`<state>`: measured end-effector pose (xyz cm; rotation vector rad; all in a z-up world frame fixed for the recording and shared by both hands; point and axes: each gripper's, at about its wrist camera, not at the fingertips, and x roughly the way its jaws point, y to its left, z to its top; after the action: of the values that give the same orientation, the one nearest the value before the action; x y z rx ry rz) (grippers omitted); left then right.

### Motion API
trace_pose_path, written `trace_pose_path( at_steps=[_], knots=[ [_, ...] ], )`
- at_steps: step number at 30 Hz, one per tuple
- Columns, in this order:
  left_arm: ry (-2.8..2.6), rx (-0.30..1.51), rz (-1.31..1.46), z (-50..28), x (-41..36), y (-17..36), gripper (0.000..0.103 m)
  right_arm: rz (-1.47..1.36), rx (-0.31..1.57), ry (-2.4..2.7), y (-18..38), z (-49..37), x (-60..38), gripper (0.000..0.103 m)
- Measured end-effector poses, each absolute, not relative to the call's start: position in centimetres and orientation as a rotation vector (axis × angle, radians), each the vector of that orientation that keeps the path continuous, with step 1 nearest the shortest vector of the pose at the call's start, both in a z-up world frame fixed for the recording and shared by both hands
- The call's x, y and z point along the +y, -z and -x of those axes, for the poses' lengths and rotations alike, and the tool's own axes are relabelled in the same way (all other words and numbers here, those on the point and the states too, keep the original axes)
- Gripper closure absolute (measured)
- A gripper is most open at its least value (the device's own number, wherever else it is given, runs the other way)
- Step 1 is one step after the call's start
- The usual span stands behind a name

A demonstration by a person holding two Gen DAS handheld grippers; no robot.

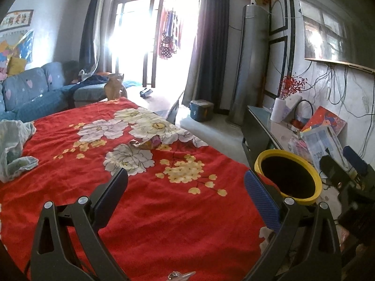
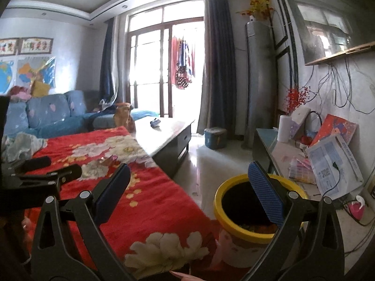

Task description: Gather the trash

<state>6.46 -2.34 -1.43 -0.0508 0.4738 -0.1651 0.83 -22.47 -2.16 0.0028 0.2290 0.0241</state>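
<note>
**Both grippers empty, one wrapper left out on the red cloth**

The left gripper [image 1: 186, 182] hangs over the table [image 1: 145, 222] with its jaws spread wide and nothing between them. The right gripper [image 2: 189, 178] is just as wide apart and just as empty, sitting over the table's right edge beside the yellow-rimmed bin [image 2: 248, 231]. The trash I can pick out is a crumpled, colourful wrapper [image 1: 147, 143] lying far out on the red floral cloth, among the white printed flowers, well apart from both grippers.

The risk, as I judge it: that wrapper is light and flat on soft, wrinkled fabric, so a low pinch could catch the cloth and drag it. The busy pattern also makes it easy to misjudge the wrapper's edge.

Room looks generous. Bare cloth runs between gripper and wrapper, with only a bundle of pale fabric [image 1: 14, 147] at the far left. The bin stands just off the table's right edge, mouth open, already holding some scraps.
</note>
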Motion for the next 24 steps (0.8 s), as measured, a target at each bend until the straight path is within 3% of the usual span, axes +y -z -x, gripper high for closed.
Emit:
trace_pose_path(
  at_steps=[24],
  knots=[
    [0.179,0.473,0.051,-6.06,-2.73,1.44,0.006,-0.003,0.247,-0.026,2.61,-0.96,-22.17,0.011]
  ],
)
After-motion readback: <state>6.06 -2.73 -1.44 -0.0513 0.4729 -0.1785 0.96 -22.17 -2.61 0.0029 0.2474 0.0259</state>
